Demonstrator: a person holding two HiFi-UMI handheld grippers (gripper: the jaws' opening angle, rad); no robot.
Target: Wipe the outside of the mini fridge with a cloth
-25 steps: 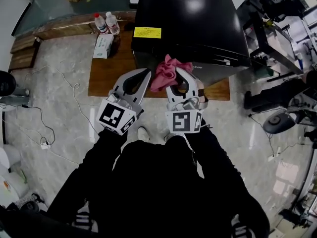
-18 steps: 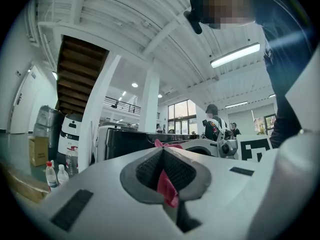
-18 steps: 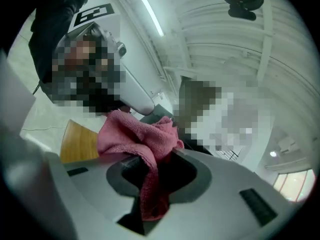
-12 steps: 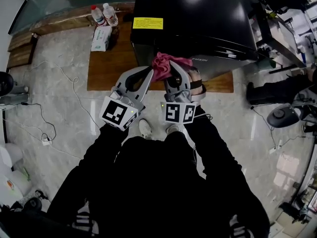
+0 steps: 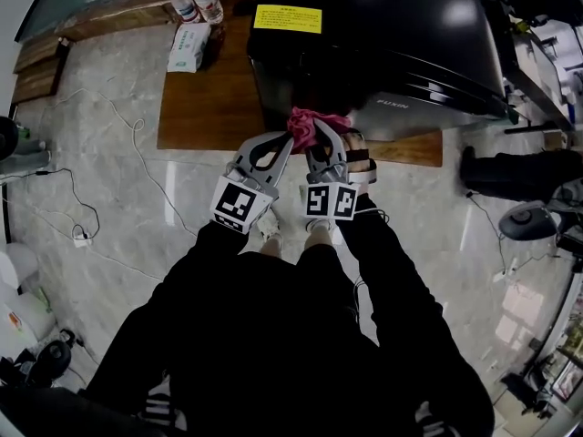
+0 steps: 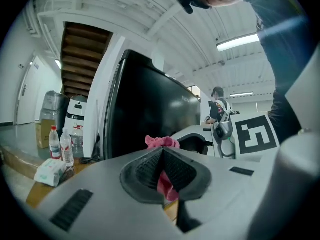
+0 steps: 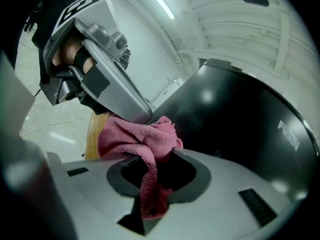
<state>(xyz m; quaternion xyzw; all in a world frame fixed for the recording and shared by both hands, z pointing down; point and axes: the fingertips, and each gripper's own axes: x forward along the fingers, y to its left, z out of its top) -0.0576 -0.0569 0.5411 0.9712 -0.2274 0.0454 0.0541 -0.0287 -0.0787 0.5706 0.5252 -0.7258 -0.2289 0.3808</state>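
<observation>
Cloth [image 5: 310, 126], pink and bunched, lies against the front face of the black fridge [image 5: 383, 35], which stands on a wooden board [image 5: 205, 98] on the floor. Left tongs [image 5: 288, 140] and right tongs [image 5: 320, 135] are both closed on the cloth. Progress, as judged: cloth in place at the front, but no wiped area shows. Top and sides are left to do.

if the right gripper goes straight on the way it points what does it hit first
Probably the mini fridge: the right gripper, jaws shut on the pink cloth, points at its black front, cloth leading. Gap unclear.
</observation>
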